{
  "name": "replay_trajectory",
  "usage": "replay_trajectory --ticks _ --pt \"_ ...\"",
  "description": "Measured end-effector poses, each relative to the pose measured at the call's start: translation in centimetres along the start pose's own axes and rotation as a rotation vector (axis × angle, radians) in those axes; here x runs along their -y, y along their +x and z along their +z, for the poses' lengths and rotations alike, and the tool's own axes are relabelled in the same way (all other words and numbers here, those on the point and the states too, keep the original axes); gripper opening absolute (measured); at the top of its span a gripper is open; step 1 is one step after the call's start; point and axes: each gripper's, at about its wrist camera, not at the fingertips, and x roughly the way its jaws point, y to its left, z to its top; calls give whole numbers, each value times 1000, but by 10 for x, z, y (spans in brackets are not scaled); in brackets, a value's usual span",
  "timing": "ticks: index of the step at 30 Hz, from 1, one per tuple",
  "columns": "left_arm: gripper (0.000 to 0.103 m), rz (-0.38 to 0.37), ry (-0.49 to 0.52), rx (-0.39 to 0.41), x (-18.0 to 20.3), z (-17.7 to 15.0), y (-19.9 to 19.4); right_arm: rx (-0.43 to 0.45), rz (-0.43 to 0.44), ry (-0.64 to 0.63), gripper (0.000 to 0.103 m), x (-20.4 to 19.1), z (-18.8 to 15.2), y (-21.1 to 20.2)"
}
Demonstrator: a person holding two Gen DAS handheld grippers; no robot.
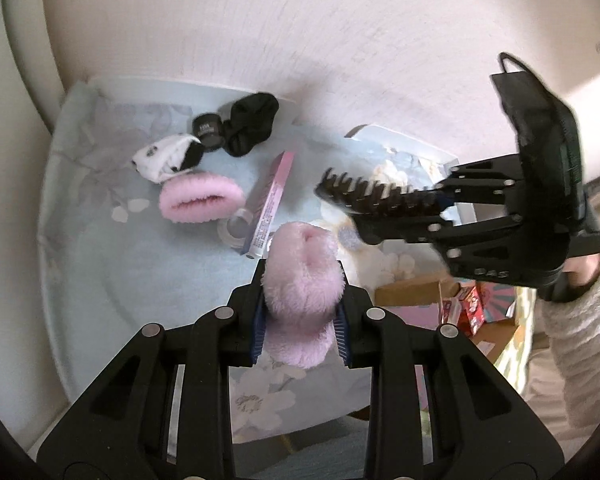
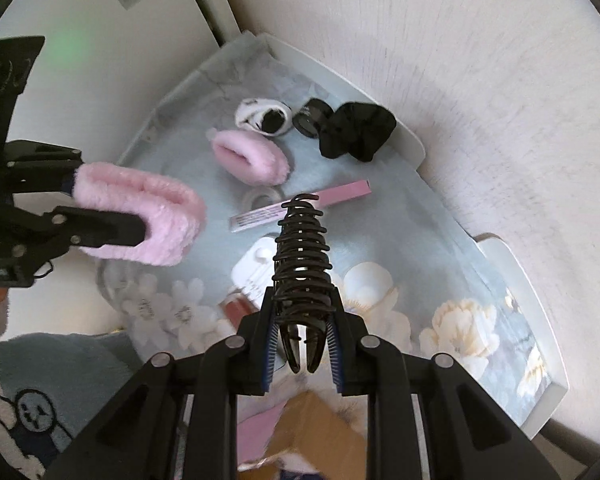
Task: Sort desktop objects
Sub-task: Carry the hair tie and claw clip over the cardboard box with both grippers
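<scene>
Table (image 2: pixel 452 216), covered in a pale floral cloth, lies below both sets of fingers, and anything that slips from here lands back among what waits there. Biggest risk, I judge, is the pink fluffy clip (image 1: pixel 302 280): the left gripper (image 1: pixel 300 300) has its fingers closed on the fur's sides, pads sunk into soft pile, with the bulk of the clip beyond the tips and some hanging behind them, so a quick swing could let the fur compress and slide out. Next is the black claw clip (image 2: pixel 302 256) in the right gripper (image 2: pixel 302 340); the fingers are closed on its handle end only, the toothed length sticking out far past the tips, so its weight could pivot it in the pads, or squeezing the handles could spring the claw open. Both held things are clear of the cloth and close to each other in the left view, so the teeth could snag the fur. Beyond the fingertips lie a second pink clip (image 2: pixel 252 156), a black scrunchie (image 2: pixel 356 130), a black-and-white scrunchie (image 2: pixel 262 116), a pink box (image 2: pixel 300 206), and a small dark jar (image 1: pixel 209 130), well apart from both grips. A cardboard box (image 1: pixel 412 294) shows at the table edge, perhaps the bin.
</scene>
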Motion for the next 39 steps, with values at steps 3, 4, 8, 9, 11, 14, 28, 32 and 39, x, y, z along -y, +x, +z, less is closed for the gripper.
replay_trajectory --ticks 3,4,8,9,11,14,28,32,39 --pt "25 97 46 30 10 -4 -18 36 19 48 21 -5 -11 -22" --pt "25 110 66 40 15 -6 -23 46 25 53 21 -3 -14 -30" --pt "25 150 132 59 37 -7 -34 74 6 61 21 -6 -35 -59" --pt "25 155 147 63 43 -7 -36 80 -8 63 21 -6 -43 -67" --pt "25 148 168 75 54 -6 -38 92 -19 66 21 -6 -51 -76" --pt "25 137 205 85 76 -6 -39 111 -32 85 21 -1 -70 -91" --pt "25 77 426 50 189 -26 1 117 -67 228 21 31 -173 -120" --pt "25 59 467 33 212 -33 16 121 -74 264 21 41 -199 -125" --pt "25 45 544 -13 256 -52 44 85 -65 318 21 56 -242 -113"
